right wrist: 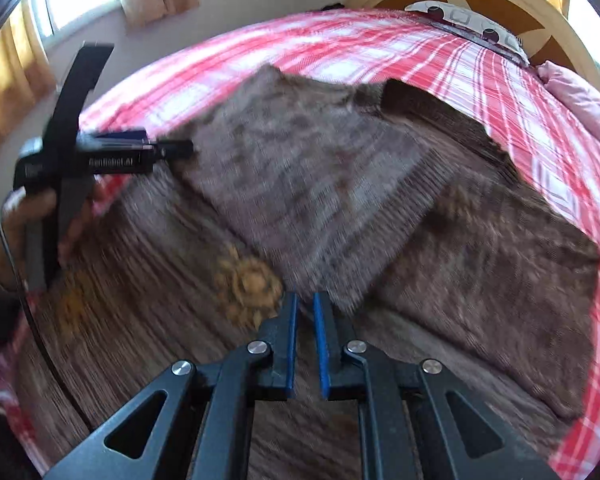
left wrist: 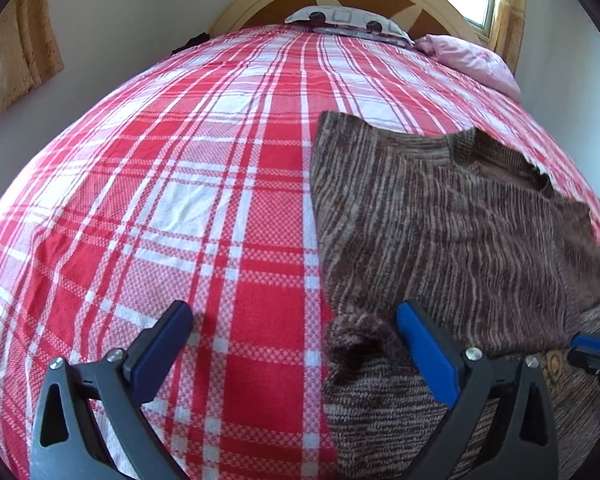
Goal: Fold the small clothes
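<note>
A brown striped knit sweater (left wrist: 440, 232) lies on the red and white plaid bedsheet (left wrist: 180, 200). My left gripper (left wrist: 294, 316) is open wide just above the sweater's left edge, one finger over the sheet and one over the knit, with nothing pinched. In the blurred right wrist view a paler flap (right wrist: 300, 176) of the sweater (right wrist: 480, 264) is folded across its body. That flap's lower corner ends at my right gripper (right wrist: 306, 300), whose blue pads are nearly together on it. A yellow flower patch (right wrist: 248, 284) sits just left of the tips. A hand (right wrist: 20, 216) holds the left gripper (right wrist: 172, 148).
A curved wooden headboard (left wrist: 380, 4) stands at the bed's far end with a patterned pillow (left wrist: 340, 20) and a pink pillow (left wrist: 472, 60). Curtained windows (right wrist: 80, 0) and a white wall lie to the left. Bare plaid sheet stretches left of the sweater.
</note>
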`<action>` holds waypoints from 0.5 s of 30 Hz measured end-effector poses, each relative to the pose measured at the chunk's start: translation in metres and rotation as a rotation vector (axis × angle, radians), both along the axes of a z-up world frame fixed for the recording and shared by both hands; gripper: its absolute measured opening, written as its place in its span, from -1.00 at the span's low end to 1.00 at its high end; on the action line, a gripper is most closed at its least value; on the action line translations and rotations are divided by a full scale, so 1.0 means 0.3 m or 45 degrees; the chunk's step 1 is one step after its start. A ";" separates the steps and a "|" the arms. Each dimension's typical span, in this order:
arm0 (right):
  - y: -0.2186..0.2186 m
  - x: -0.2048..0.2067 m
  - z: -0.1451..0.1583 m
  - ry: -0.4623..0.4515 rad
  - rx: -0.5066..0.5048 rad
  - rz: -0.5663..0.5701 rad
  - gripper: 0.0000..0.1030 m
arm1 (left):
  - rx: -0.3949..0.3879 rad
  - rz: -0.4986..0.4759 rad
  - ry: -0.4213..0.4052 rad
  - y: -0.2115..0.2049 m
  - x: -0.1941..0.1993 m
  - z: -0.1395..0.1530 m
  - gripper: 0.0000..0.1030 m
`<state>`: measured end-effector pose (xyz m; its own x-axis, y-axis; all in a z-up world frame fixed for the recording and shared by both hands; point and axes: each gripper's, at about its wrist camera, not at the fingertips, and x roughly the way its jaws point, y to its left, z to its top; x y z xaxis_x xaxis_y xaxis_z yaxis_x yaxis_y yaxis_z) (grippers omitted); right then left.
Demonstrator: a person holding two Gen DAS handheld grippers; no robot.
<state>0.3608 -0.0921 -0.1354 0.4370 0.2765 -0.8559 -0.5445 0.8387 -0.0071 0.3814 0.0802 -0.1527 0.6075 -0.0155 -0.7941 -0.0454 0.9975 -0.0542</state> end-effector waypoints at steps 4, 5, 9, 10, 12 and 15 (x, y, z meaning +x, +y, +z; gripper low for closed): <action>-0.001 -0.016 0.027 -0.071 0.033 0.012 -0.83 | -0.029 0.012 0.014 0.018 -0.004 -0.005 1.00; 0.000 -0.004 0.004 -0.033 0.020 -0.003 -0.82 | -0.022 0.015 0.014 0.016 -0.006 -0.005 1.00; -0.002 -0.032 -0.002 -0.044 -0.014 -0.008 -0.82 | -0.022 0.031 0.007 0.021 -0.028 0.001 1.00; -0.014 -0.050 0.004 -0.049 -0.011 -0.016 -0.82 | -0.028 0.035 0.005 0.023 -0.039 0.003 1.00; -0.049 -0.100 0.011 -0.062 -0.012 -0.029 -0.76 | -0.032 0.042 0.009 0.024 -0.072 0.006 1.00; -0.129 -0.171 0.007 -0.060 -0.001 -0.077 -0.03 | -0.037 0.042 0.024 0.018 -0.142 0.013 1.00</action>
